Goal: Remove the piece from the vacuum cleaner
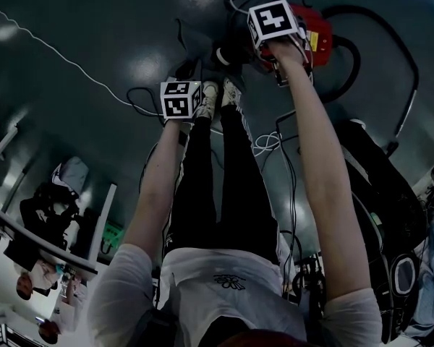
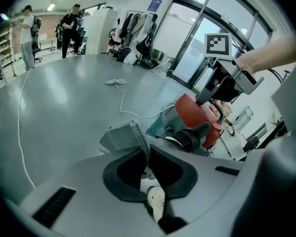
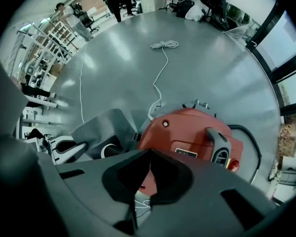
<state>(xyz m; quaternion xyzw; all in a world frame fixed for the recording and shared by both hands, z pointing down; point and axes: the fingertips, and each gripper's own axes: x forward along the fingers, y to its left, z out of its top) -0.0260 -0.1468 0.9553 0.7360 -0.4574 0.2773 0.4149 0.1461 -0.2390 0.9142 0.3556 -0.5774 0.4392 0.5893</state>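
The red vacuum cleaner stands on the grey floor in front of the person's feet. My left gripper is shut on the woven edge of a flat grey piece, held clear of the vacuum cleaner to its left. In the right gripper view the same grey piece lies left of the red body. My right gripper is shut with nothing between its jaws. Its tips rest at the red lid. From the left gripper view it shows above the vacuum as the right gripper.
A black hose loops round the vacuum's right side. A white cable runs across the floor behind it. The person's shoes stand just short of the vacuum. Glass doors and other people are far behind.
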